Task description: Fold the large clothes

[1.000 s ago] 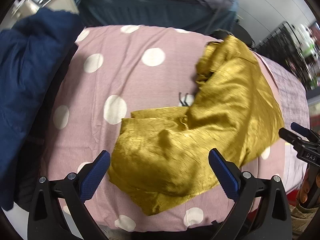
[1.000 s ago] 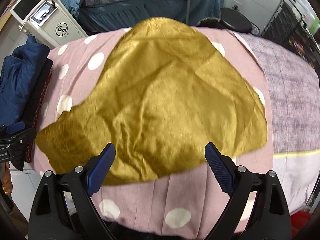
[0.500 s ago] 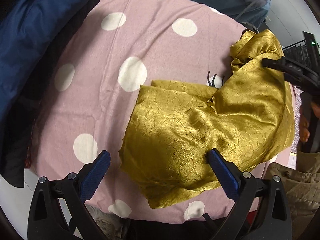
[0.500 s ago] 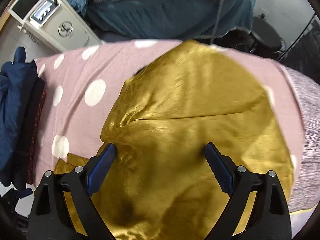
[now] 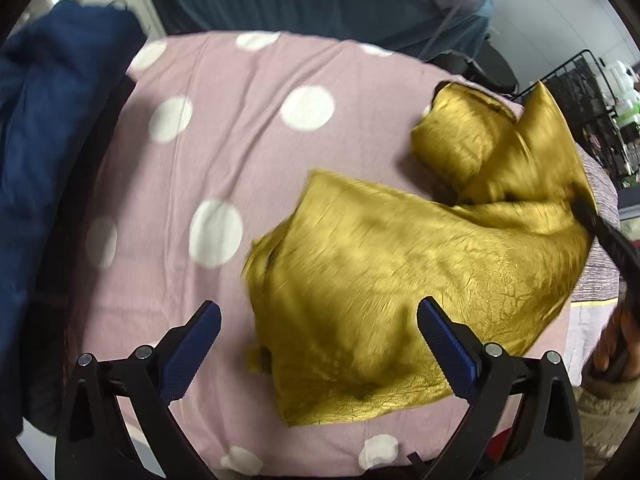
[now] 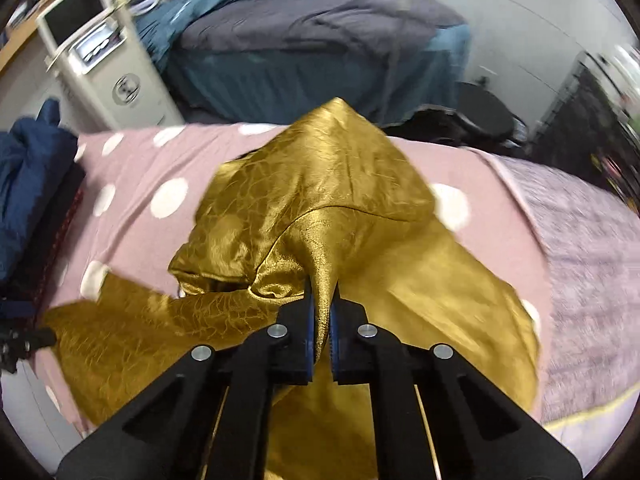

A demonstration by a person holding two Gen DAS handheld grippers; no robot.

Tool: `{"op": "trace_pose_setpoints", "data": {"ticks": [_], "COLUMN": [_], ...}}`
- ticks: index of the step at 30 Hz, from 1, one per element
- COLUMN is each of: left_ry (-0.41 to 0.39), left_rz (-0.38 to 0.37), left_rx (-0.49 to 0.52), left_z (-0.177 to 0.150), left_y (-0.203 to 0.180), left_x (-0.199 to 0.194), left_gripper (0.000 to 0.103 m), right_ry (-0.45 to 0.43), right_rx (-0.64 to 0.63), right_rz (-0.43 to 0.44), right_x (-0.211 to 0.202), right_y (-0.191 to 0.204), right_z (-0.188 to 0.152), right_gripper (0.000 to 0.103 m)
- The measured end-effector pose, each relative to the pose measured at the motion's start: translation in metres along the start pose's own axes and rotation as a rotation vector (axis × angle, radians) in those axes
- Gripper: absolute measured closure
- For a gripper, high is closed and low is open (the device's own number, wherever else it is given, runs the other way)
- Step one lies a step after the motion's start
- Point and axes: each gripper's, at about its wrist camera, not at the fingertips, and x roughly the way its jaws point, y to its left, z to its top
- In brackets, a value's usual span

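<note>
With only a thin pinch of the crinkled mustard-gold satin garment [image 6: 320, 200] clamped in the right gripper [image 6: 321, 312] and the left gripper [image 5: 318, 344] held wide apart over it, the slippery fabric could be pulled free.

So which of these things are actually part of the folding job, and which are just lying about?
Part of the job:
gold garment
right gripper, pinching it
left gripper, open
polka-dot bedspread under it

Just lying about:
navy clothing pile
white machine
grey bed
black rack

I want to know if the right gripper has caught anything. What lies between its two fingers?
A pinched ridge of the gold garment lies between the right gripper fingers, jaws closed on it; the right wrist view shows this.
</note>
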Motion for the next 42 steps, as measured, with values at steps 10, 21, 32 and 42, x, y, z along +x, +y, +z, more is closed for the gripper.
{"op": "trace_pose_setpoints", "data": {"ticks": [10,21,32,42], "left_ry": [-0.027,0.052,0.127,0.128], "left_rz": [-0.058,-0.104,-0.115,-0.196], "left_rx": [0.175,0.291,0.126,0.061], "left_z": [0.03,0.004,0.0,0.022], "left_y": [-0.066,-0.121,-0.073,-0.082], "left_x": [-0.009,0.033,0.067,0.08], "left_gripper": [0.007,0.007,0.007,0.007], "right_ry": [0.049,0.071,0.118,0.162], "right_rx": [0.402,1.113,0.695,0.372], "right_rz": [-0.174,-0.294,-0.132,-0.098], "right_x": [-0.072,-0.12,-0.062,-0.014], "right_y": [-0.118,-0.255,-0.142,-0.092], "right_z": [-0.139,-0.276,-0.198,-0.116], "right_gripper": [0.099,0.097,0.013,0.013]}}
